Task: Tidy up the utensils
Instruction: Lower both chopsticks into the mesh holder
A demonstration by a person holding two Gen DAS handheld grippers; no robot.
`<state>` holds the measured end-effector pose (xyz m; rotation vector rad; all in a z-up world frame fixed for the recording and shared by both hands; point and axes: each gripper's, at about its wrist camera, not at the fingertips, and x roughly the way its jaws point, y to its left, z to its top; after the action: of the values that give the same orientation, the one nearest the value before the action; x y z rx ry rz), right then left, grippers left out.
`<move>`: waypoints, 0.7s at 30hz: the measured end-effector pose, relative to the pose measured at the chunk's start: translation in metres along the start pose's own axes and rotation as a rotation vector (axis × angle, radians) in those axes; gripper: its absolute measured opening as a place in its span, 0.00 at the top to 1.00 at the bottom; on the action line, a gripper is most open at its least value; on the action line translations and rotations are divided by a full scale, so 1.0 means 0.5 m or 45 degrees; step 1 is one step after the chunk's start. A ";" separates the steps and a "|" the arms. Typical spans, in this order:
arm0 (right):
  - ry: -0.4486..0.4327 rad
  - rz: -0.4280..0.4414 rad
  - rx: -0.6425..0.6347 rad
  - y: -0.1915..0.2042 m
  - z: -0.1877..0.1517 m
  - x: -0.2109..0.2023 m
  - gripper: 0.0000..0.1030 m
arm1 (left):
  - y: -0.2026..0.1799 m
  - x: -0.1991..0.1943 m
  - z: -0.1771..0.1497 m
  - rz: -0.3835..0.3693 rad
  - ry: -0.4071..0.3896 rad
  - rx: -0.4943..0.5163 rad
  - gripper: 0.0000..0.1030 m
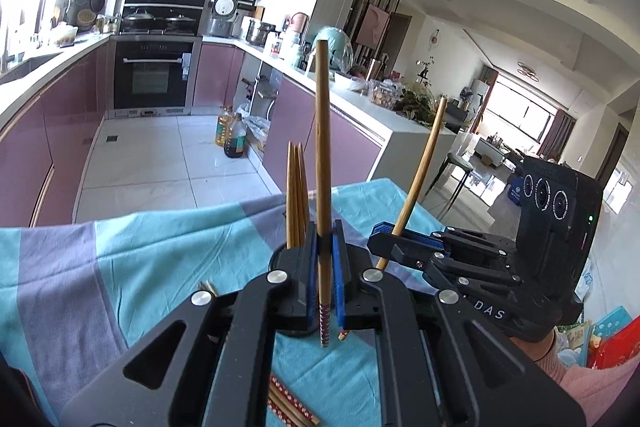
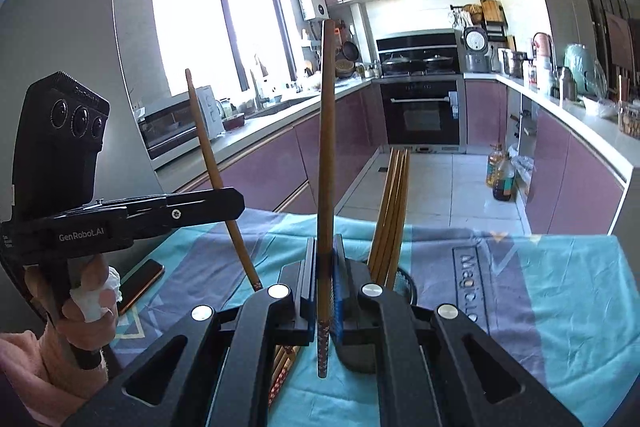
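Both grippers' fingers clamped on one light, stiff, slippery chopstick [image 1: 323, 163] each, gripped near the patterned end, prone to pivoting.

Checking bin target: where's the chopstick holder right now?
On the blue cloth just beyond the right gripper, right of its fingers; the black holder has chopsticks upright in it.

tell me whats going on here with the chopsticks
A person holds a gripper in each hand. The left gripper and the right gripper are each shut on one chopstick, held upright above the cloth. Several chopsticks already stand in a black holder; more lie on the cloth.
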<state>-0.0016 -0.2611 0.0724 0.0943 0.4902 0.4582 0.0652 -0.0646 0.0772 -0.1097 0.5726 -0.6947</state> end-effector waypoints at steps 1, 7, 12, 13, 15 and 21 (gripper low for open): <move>-0.011 -0.006 -0.005 -0.001 0.005 0.000 0.94 | -0.002 0.000 0.007 0.000 -0.010 0.004 0.93; -0.057 -0.036 -0.011 -0.014 0.037 0.001 0.94 | -0.013 0.007 0.048 0.024 -0.056 0.034 0.93; -0.060 -0.055 0.006 -0.030 0.046 0.024 0.94 | -0.025 0.028 0.057 0.069 -0.058 0.072 0.93; -0.056 -0.057 0.009 -0.034 0.047 0.030 0.94 | -0.027 0.035 0.055 0.080 -0.051 0.076 0.93; -0.040 -0.061 0.021 -0.040 0.044 0.046 0.94 | -0.028 0.047 0.051 0.101 -0.038 0.085 0.93; 0.024 -0.074 0.028 -0.044 0.025 0.082 0.94 | -0.026 0.090 0.034 0.137 0.031 0.093 0.93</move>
<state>0.0454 -0.2620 0.0614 0.0966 0.5149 0.3974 0.0947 -0.1048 0.0743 -0.0024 0.5720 -0.6122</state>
